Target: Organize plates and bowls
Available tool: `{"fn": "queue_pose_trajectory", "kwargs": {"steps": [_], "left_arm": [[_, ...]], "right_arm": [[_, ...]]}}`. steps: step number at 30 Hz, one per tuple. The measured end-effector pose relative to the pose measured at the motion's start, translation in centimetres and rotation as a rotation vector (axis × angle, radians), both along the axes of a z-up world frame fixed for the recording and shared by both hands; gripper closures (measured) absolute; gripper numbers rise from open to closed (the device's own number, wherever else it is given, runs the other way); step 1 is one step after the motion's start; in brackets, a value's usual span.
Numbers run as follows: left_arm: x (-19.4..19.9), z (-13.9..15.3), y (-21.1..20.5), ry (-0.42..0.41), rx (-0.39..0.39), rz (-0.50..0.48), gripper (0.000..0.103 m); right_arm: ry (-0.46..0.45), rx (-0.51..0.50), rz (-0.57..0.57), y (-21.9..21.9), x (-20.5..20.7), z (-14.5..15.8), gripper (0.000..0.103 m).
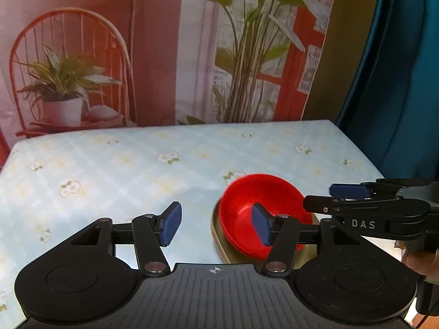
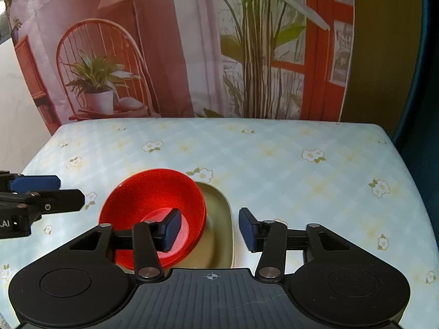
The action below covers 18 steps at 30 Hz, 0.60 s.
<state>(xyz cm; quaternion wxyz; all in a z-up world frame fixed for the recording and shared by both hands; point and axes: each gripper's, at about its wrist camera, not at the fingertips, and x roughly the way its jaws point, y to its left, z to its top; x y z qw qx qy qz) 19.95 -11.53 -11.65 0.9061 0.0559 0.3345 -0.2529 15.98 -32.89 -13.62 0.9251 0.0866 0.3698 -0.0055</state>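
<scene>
A red bowl [image 1: 263, 205] sits on an olive-green rounded plate [image 1: 219, 235] on the flowered tablecloth. In the right wrist view the bowl [image 2: 156, 200] rests on the left part of the plate [image 2: 219, 219]. My left gripper [image 1: 216, 226] is open and empty, just left of the bowl, with its right pad in front of the bowl. My right gripper [image 2: 210, 230] is open and empty above the plate's near edge, its left pad in front of the bowl. Each gripper shows from the side in the other's view: the right gripper [image 1: 329, 194] and the left gripper [image 2: 68, 192].
The table [image 2: 274, 159] is covered with a pale blue checked cloth with white flowers. A printed backdrop of a chair, plants and a red door [image 2: 192, 54] hangs behind its far edge. A dark teal curtain [image 1: 397, 82] hangs at the right.
</scene>
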Motion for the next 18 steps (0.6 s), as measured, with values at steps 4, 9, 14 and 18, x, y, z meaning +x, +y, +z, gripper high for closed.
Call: {"fn": "queue_pose_trajectory", "kwargs": {"steps": [4,9,14,18], "left_arm": [[-0.7,1.0,0.8,-0.040,0.001,0.023,0.030],[-1.6,2.4,2.2,-0.074,-0.020,0.042,0.006],[-2.9,4.0,3.5,-0.133,0.001,0.081,0.000],[-4.4,6.1,4.7,-0.214,0.007,0.108,0.000]], "right_arm": [[-0.021,-0.015,-0.002,0.4,-0.5,0.9,0.047],[-0.046,-0.026,-0.004,1.1,-1.3,2.1,0.033],[-0.094,-0.039,-0.008,1.8,-2.5,4.1,0.007],[-0.143,-0.058,-0.021,2.2,-3.7,6.3,0.000]]}}
